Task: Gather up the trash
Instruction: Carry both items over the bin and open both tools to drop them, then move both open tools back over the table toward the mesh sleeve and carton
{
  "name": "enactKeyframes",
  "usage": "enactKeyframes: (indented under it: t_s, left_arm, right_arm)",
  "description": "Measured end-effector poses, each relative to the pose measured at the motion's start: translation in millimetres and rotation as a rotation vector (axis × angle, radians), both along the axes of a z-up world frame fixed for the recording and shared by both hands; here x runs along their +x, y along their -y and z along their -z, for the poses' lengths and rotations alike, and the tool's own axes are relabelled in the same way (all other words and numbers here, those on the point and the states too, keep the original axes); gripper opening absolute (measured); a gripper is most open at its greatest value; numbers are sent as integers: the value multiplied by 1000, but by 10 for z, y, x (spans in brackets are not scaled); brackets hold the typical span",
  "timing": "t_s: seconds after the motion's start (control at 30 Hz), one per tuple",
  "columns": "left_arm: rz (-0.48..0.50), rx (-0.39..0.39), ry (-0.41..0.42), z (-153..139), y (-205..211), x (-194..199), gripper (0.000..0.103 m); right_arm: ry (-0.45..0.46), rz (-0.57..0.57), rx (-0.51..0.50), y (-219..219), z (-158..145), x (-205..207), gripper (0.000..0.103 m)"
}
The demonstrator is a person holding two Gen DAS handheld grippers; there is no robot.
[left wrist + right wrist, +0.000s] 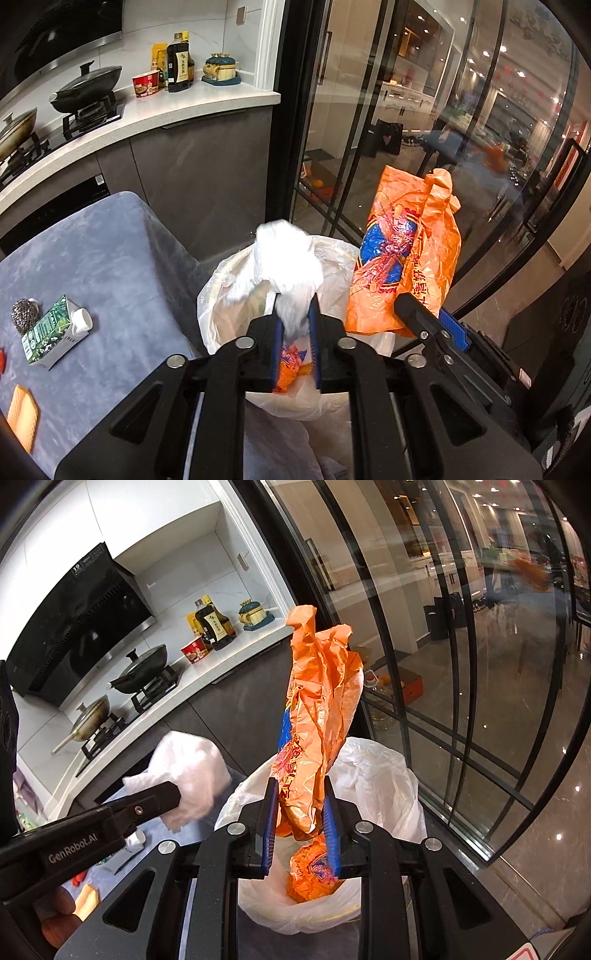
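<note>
An orange plastic bag (317,716) is held directly above the lined trash bin (384,775), pinched low down between the blue pads of the right claw (300,823). Its long axis runs upright, the crumpled handles pointing up and away from the bin, the lower end trailing toward the opening. Inside the bin, another piece of orange wrapping (314,871) is already seen lying on the white liner.

Just beside the bag and also over the bin, a wad of white tissue (286,258) is pinched by the left claw (295,332), which is pressed together on its lower end; the wad stands upward from the pads.

The task is judged partly done: one item is in, and two are held ready to be dropped.

Left of the bin, on the grey-blue covered counter (122,258), more is left: a green carton (50,332), a steel scourer (24,314) and an orange sponge (22,410).
</note>
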State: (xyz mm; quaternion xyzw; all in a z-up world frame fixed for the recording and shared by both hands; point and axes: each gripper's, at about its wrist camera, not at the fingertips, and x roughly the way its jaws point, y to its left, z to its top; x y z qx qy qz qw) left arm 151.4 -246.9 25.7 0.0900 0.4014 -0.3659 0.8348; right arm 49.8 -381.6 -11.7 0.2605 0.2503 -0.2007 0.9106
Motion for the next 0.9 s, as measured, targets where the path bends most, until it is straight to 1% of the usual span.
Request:
enactKeyframes:
  t_s: [0.03,0.07,0.1,0.13,0.23,0.6,0.67,0.73,0.8,0.9]
  left_arm:
    - [-3,1,0,5,8,0,26]
    - [-6,0,0,4,15,2,31]
    - [-11,-3,2,3,14,8,37]
    - [-15,-5,5,-2,12,15,38]
    - [-19,-5,0,-7,12,32,40]
    - [-30,-14,-1,-33,-78,53,41]
    - [-31,-18,1,-47,-108,54,42]
    - [-43,-24,4,-71,-163,65,47]
    - [-50,-34,3,-97,-217,69,49]
    - [-62,-44,13,-143,-306,75,50]
  right_arm:
    - [-1,0,0,-2,3,8,28]
    - [1,2,2,-1,4,15,36]
    - [8,6,6,5,5,7,40]
    - [15,14,5,6,-3,-2,42]
    - [18,19,4,10,-3,0,42]
    - [30,17,-4,-36,-63,-26,43]
    - [34,16,-9,-63,-90,-27,47]
    - [38,17,-15,-80,-113,-33,47]
    - [45,13,-15,-117,-146,-32,47]
    - [51,4,-27,-197,-198,-26,47]
